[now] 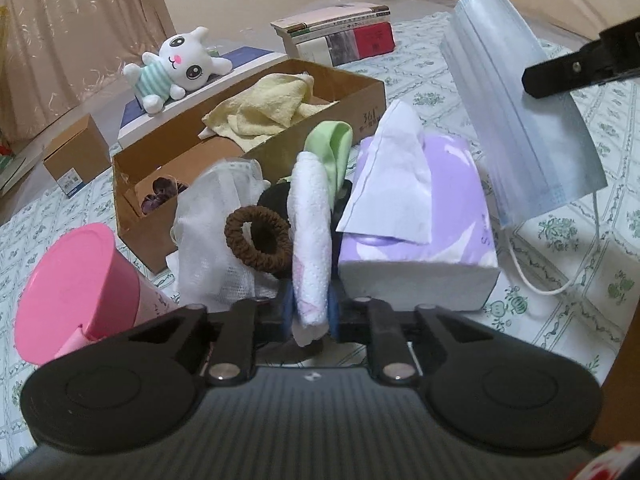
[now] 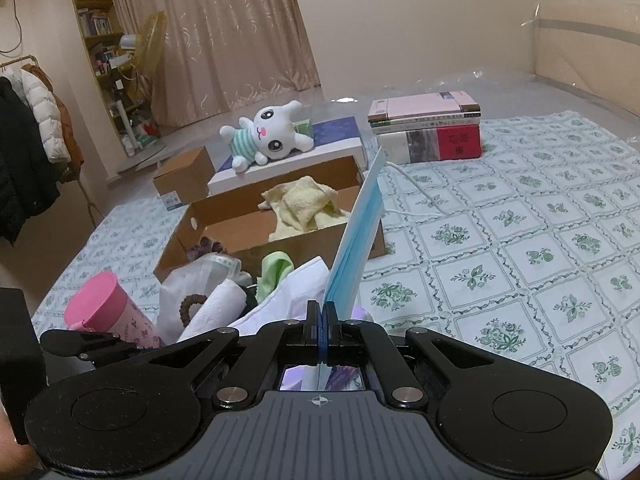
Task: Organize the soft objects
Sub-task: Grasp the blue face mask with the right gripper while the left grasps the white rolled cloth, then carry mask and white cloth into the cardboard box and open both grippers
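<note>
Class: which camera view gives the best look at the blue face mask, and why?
The left wrist view: the blue face mask hangs broadside there, showing pleats and an ear loop. The right wrist view sees it only edge-on, as a narrow strip rising from the shut jaws of the right gripper.

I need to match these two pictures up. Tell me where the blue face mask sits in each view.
Left wrist view: the blue face mask hangs at upper right, pinched by the right claw.
Right wrist view: the mask stands edge-on at centre, rising from that claw.
Shared landmark: the white plush cat behind the cardboard box.
</note>
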Demonstrator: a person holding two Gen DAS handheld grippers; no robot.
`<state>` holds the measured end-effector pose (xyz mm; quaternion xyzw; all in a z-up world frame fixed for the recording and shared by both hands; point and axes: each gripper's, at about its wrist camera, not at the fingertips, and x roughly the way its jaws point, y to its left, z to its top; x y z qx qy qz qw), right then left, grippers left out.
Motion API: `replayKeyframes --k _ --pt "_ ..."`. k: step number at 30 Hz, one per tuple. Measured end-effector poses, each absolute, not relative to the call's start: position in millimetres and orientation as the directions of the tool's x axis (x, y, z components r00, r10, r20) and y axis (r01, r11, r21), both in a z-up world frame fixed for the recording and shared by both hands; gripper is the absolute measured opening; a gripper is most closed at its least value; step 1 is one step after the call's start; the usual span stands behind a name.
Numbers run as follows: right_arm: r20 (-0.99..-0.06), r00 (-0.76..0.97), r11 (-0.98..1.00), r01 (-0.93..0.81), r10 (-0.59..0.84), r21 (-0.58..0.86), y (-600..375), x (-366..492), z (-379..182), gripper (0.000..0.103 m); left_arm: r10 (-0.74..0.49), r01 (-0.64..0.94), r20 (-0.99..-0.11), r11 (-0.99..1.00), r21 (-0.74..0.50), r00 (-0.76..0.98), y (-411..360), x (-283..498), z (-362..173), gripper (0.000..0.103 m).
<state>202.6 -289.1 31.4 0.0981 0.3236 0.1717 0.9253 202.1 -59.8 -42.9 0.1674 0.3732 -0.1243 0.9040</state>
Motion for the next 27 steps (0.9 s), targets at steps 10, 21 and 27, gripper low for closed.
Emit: replayKeyframes --k 10,21,27 --pt "-0.525 0.754 0.916 -0.283 0.396 0.285 -287 193 55 0.000 -0.190 0.325 -0.651 0.941 0.091 0.735 -42 188 16 0.012" --pt "-0.509 0.727 0.887 -0.394 0.461 0.241 -273 210 91 0.000 -0.243 0.280 -0.627 0.959 -0.040 0.740 -5 203 73 0.012" --pt "-0.522 0.692 0.860 -0.470 0.499 0.198 -255 249 107 0.000 -0.211 0.271 -0.635 0.963 -0.002 0.743 17 232 96 0.012"
